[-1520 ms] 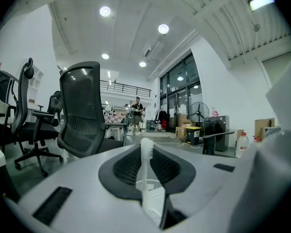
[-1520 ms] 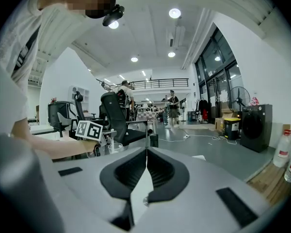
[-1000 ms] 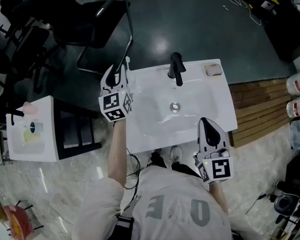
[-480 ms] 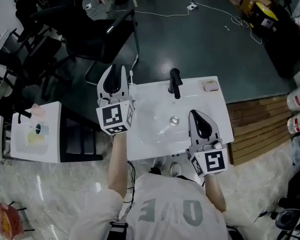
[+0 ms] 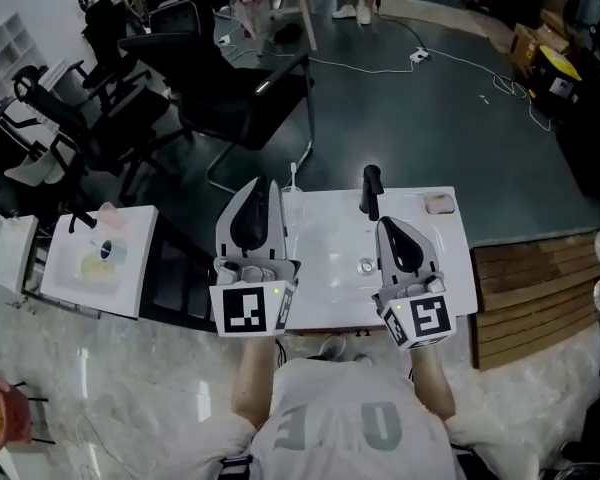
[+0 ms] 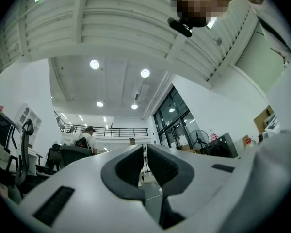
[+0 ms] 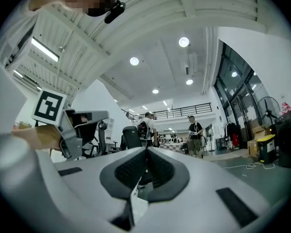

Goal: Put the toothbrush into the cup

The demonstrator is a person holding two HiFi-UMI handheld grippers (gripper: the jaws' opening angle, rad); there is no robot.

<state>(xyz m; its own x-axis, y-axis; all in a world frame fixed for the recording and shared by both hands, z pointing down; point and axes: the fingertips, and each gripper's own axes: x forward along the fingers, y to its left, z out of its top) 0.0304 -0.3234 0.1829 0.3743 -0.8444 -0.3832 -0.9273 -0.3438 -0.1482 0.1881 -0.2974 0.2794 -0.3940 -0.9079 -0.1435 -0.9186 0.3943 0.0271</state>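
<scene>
Our left gripper (image 5: 263,182) has let go of the toothbrush (image 5: 293,175); its jaws now stand slightly apart, empty. We see the toothbrush upright just past its tip, at the sink's (image 5: 330,268) back left corner, base hidden. Our right gripper (image 5: 390,224), jaws pressed together and empty, hovers over the sink.

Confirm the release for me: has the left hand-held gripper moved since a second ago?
Yes. The left hand-held gripper has drawn back along the sink's left edge toward the person, off the toothbrush.
</scene>
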